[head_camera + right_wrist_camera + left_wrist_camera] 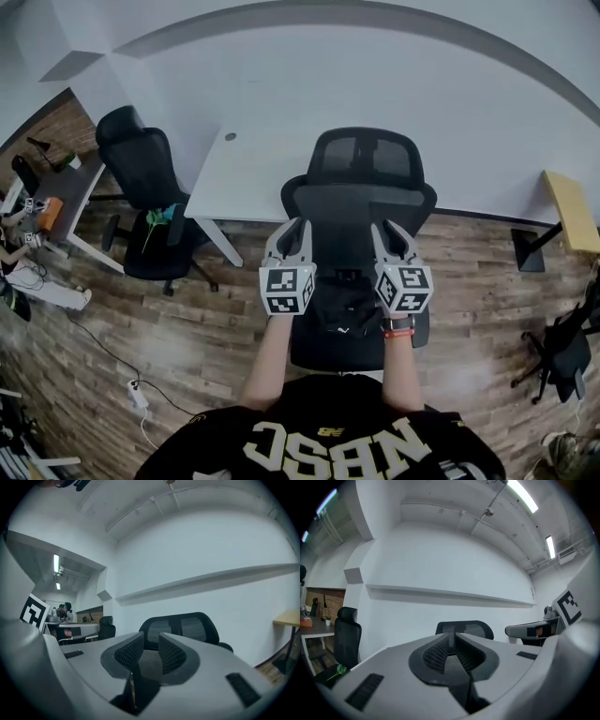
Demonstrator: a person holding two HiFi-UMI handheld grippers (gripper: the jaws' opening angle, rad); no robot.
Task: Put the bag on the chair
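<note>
A black office chair (361, 202) stands right in front of me, and a black bag (345, 314) lies on its seat. My left gripper (298, 225) and right gripper (382, 227) hover side by side above the seat, either side of the bag, pointing at the backrest. In the left gripper view the jaws (452, 637) are shut with nothing between them, and the chair's headrest (476, 629) shows beyond. The right gripper (150, 641) stands open by a narrow gap. Only the chair's mesh back (187, 625) shows through that gap.
A white desk (244, 178) stands behind the chair. A second black chair (150, 187) is to the left by a cluttered desk (66, 202). A yellow table (572, 211) and another chair (562, 347) are at right. A power strip (138, 398) lies on the wood floor.
</note>
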